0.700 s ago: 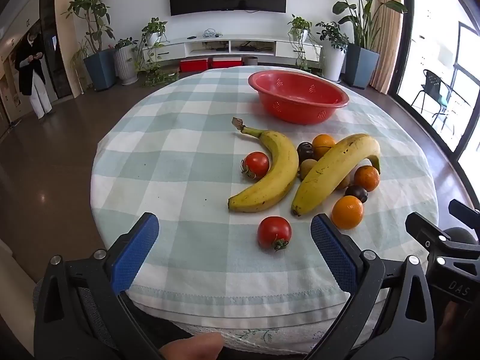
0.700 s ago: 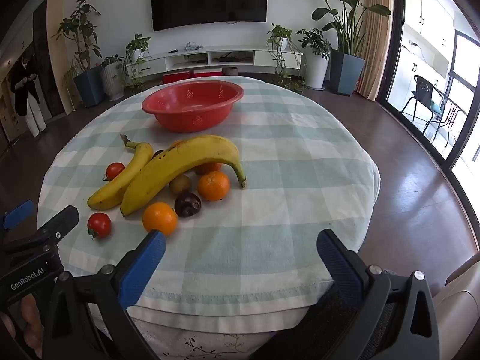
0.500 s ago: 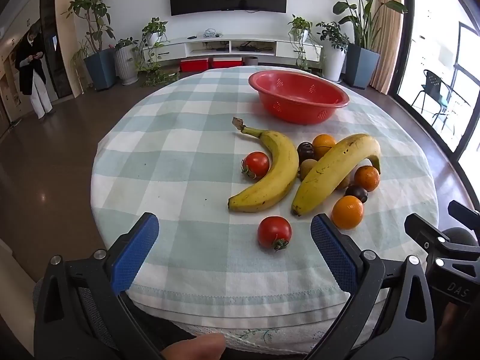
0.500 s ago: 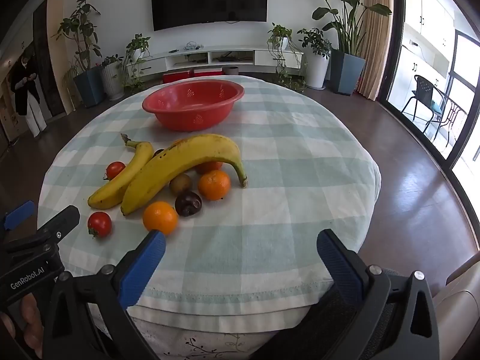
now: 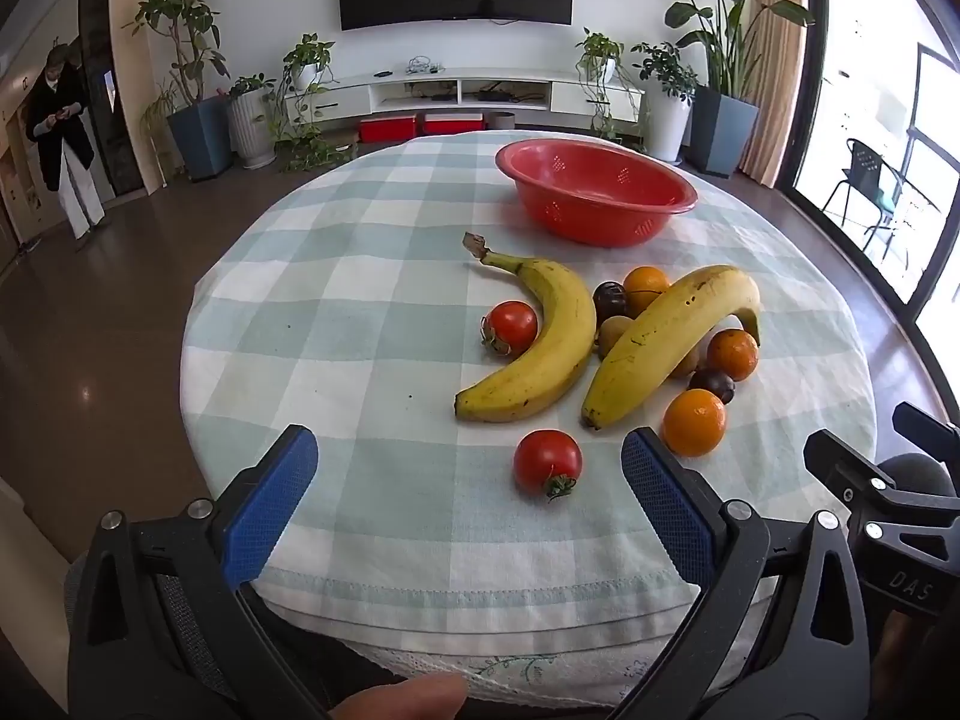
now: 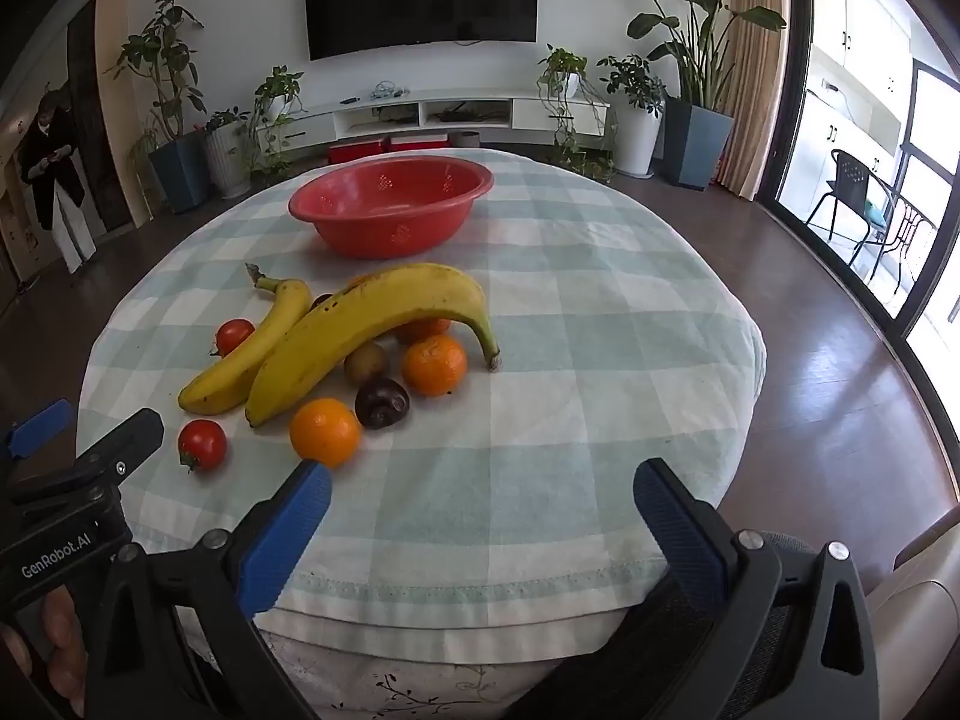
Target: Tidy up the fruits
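Observation:
Two bananas (image 5: 540, 354) (image 6: 360, 330) lie on the checked tablecloth (image 5: 336, 324) among two tomatoes (image 5: 547, 461) (image 6: 203, 444), several oranges (image 5: 693, 422) (image 6: 324, 431), dark plums (image 6: 382, 402) and kiwis (image 6: 366, 362). A red perforated bowl (image 5: 594, 192) (image 6: 390, 204) stands empty behind them. My left gripper (image 5: 468, 498) is open over the table's near edge, with the near tomato just beyond its fingertips. My right gripper (image 6: 480, 516) is open over bare cloth, to the right of the near orange.
The round table's (image 6: 690, 324) edge falls to a dark floor on all sides. A person (image 5: 63, 138) stands far left by a doorway. Potted plants (image 5: 192, 90), a TV shelf and a glass door ring the room. A fingertip (image 5: 402, 693) shows at the bottom of the left view.

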Demonstrator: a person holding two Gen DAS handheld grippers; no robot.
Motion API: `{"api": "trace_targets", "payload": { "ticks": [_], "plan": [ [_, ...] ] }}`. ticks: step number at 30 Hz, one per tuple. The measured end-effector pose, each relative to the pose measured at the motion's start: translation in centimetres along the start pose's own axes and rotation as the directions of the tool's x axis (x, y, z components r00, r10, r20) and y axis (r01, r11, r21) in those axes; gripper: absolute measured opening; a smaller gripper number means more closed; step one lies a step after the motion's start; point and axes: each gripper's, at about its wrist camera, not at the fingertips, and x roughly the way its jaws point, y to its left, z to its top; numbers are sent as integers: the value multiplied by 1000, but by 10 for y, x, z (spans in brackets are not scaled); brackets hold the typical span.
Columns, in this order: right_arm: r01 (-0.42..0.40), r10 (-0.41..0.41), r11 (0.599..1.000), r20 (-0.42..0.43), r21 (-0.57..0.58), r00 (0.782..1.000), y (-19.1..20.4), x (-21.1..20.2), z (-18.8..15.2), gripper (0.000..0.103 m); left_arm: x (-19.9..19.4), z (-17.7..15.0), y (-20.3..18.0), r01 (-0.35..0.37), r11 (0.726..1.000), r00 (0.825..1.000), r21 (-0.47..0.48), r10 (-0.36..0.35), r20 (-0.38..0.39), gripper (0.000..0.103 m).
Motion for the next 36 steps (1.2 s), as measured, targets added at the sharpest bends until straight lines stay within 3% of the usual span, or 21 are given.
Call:
{"api": "trace_targets", "payload": {
  "ticks": [36],
  "plan": [
    [-3,3,1000,-2,-2,1000,4,-1,-3,103,3,-1,-2,3,1000,1000,-2,-3,-2,103]
  ]
}}
